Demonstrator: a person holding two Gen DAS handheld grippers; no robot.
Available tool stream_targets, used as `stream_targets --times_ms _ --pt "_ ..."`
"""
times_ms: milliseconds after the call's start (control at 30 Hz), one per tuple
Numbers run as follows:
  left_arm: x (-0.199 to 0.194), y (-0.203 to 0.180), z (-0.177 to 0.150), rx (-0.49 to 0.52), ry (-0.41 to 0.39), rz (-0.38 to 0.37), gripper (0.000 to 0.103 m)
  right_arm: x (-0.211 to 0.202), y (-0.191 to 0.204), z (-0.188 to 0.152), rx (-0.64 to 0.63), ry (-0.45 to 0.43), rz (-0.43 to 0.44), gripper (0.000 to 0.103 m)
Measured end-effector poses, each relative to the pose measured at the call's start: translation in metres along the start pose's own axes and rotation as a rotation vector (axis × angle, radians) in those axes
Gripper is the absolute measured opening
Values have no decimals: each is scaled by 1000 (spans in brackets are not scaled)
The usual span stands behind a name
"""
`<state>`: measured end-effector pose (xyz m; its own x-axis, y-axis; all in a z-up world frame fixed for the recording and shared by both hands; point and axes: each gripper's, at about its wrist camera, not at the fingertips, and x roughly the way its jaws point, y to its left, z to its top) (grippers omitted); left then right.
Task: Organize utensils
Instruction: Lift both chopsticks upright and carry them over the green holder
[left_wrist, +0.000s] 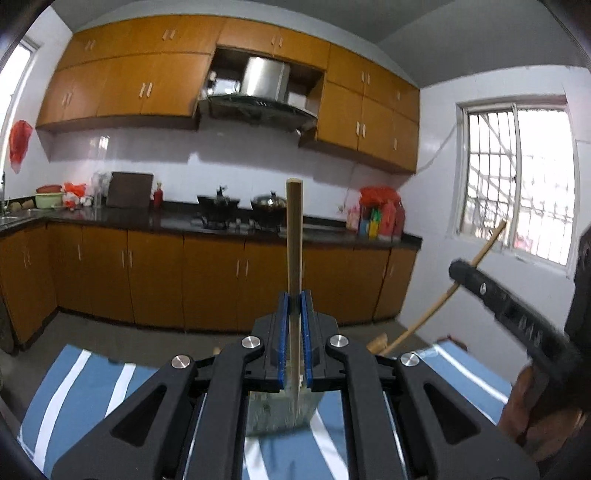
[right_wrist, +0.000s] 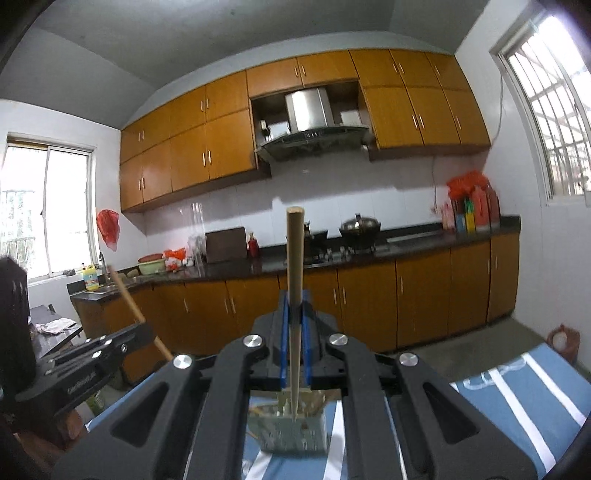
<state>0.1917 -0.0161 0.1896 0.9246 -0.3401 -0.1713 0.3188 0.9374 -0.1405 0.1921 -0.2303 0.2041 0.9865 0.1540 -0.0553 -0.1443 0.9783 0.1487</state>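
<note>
I see one wooden chopstick (left_wrist: 294, 236) clamped upright in my left hand-held gripper (left_wrist: 294, 299), another chopstick (right_wrist: 294, 258) clamped in my right hand-held gripper (right_wrist: 294, 302). Both are raised above a grey-green utensil holder (right_wrist: 291, 430), which stands on the blue, white-striped surface (right_wrist: 517, 387). Kitchen cabinets (left_wrist: 207, 280) lie beyond.
</note>
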Motion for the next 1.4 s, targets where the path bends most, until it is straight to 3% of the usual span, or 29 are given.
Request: stream_targets --times_ms 400,767,1200,1267,1333,1400 --pt "44 16 -1 -38 -92 108 7 69 -3 -21 1 2 -10 8" --pt "57 19 -11 -45 -61 101 7 90 -2 -13 22 -59 -12 8" --pt "77 23 -30 -35 -6 99 7 116 5 -58 -19 52 -32 8" --pt "80 24 -31 -43 18 97 7 114 3 -61 -8 56 -32 12" --pt "80 26 -31 -64 21 95 8 107 0 -60 9 50 -33 27" --pt "75 27 -27 -75 10 99 12 103 -4 -58 22 47 -33 28"
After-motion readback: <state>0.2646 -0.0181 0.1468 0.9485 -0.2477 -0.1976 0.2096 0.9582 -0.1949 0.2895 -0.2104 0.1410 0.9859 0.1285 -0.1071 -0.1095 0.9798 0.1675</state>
